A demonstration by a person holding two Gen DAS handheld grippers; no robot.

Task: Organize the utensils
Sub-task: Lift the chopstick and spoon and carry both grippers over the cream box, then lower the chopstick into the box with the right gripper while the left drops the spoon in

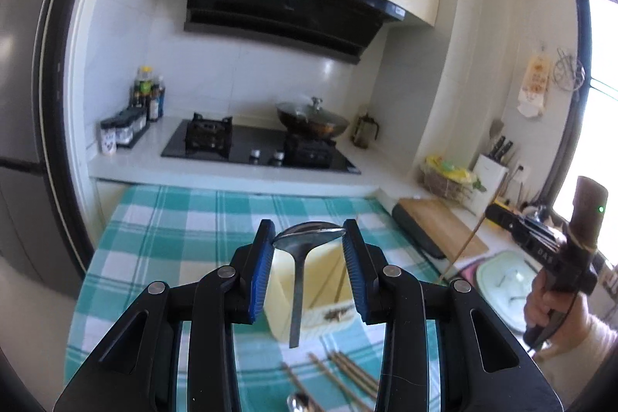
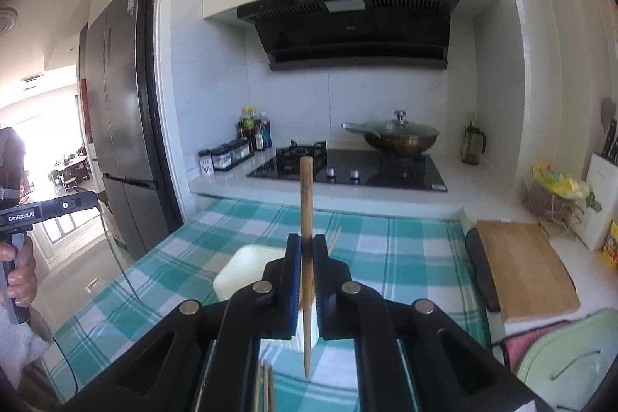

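Note:
My left gripper [image 1: 308,238] is shut on a metal spoon [image 1: 299,257], gripped by the bowl, with the handle hanging down over a pale yellow utensil holder [image 1: 284,300] on the checked cloth. My right gripper [image 2: 307,250] is shut on a wooden chopstick [image 2: 306,203], held upright with its tip pointing down above the same holder [image 2: 243,267]. A chopstick [image 1: 342,277] stands inside the holder. Several loose chopsticks [image 1: 347,373] and another spoon [image 1: 299,404] lie on the cloth in front. The right gripper also shows at the right of the left wrist view [image 1: 513,222].
The teal checked cloth [image 1: 174,238] covers the table. Behind it are a gas hob [image 1: 255,145] with a lidded wok [image 1: 313,120], bottles [image 1: 148,95], and jars. A cutting board [image 2: 525,269], a basket [image 2: 552,195], a knife block and a green lid [image 2: 571,358] are on the right.

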